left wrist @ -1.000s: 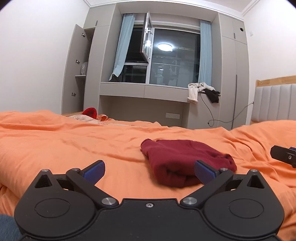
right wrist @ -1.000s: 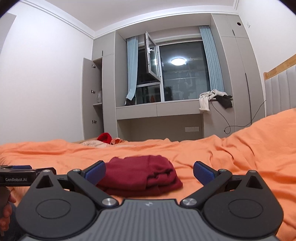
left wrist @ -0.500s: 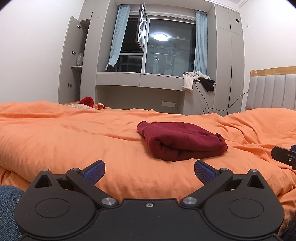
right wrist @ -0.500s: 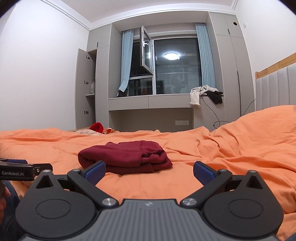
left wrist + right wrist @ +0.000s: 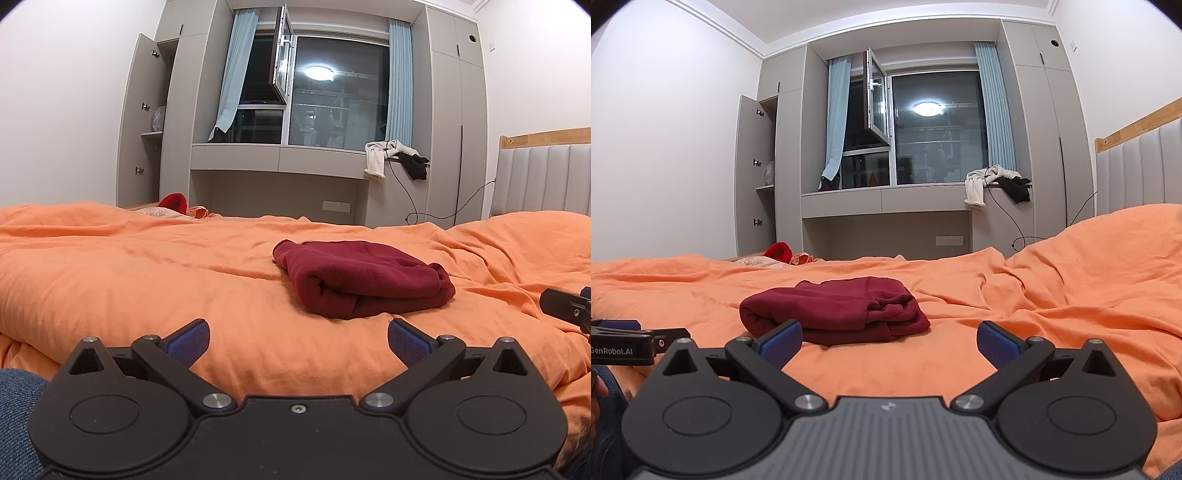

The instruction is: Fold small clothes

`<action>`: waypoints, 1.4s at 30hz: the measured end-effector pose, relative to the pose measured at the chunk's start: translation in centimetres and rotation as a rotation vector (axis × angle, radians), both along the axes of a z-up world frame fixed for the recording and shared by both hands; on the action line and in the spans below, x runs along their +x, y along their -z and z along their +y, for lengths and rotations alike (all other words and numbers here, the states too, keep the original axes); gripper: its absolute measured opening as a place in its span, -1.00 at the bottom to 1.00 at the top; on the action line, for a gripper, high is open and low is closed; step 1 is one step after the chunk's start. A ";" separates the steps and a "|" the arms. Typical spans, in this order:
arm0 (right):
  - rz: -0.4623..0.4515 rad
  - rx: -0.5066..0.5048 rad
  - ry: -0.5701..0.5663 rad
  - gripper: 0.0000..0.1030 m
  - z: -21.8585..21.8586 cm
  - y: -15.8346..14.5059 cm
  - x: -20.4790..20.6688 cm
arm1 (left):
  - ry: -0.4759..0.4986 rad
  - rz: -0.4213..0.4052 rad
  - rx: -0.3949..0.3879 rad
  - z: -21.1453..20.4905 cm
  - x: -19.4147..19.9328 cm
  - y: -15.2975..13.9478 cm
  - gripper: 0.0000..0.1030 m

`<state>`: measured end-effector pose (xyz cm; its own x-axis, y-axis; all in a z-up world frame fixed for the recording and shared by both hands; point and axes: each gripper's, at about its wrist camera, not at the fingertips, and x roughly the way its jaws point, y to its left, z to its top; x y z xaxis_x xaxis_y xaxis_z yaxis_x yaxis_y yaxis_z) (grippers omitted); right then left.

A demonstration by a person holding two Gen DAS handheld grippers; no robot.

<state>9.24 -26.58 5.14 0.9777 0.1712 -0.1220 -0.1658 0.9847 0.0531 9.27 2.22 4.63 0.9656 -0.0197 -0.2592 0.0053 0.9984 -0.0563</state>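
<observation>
A dark red garment [image 5: 364, 277] lies folded into a compact bundle on the orange bedcover [image 5: 147, 280]; in the right wrist view the same red garment [image 5: 838, 314] sits left of centre. My left gripper [image 5: 298, 338] is open and empty, held back from the bundle near the bed's front edge. My right gripper [image 5: 889, 338] is open too, nothing between its blue pads [image 5: 995, 341], with the bundle just beyond its left finger. The right gripper's tip [image 5: 565, 304] shows at the right edge of the left wrist view, and the left gripper [image 5: 624, 345] at the left edge of the right.
Small red and orange items [image 5: 173, 205] lie at the far side of the bed. A padded headboard [image 5: 543, 181] stands on the right. Behind are a window ledge with draped clothes [image 5: 391, 157] and an open wardrobe door [image 5: 140, 122]. Blue denim [image 5: 16, 417] shows bottom left.
Both grippers have drawn back and lowered away from the folded garment, which has stayed in place on the bed. Both stayed open throughout.
</observation>
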 end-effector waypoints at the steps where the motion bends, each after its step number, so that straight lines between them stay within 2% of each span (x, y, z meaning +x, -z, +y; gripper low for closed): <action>1: -0.004 0.001 0.002 0.99 0.0 0.0 0.0 | 0.000 0.000 0.001 0.0 0.0 0.0 0.99; 42: -0.009 0.002 0.007 0.99 -0.1 -0.1 0.1 | 0.006 0.006 0.011 -0.1 0.4 0.2 0.99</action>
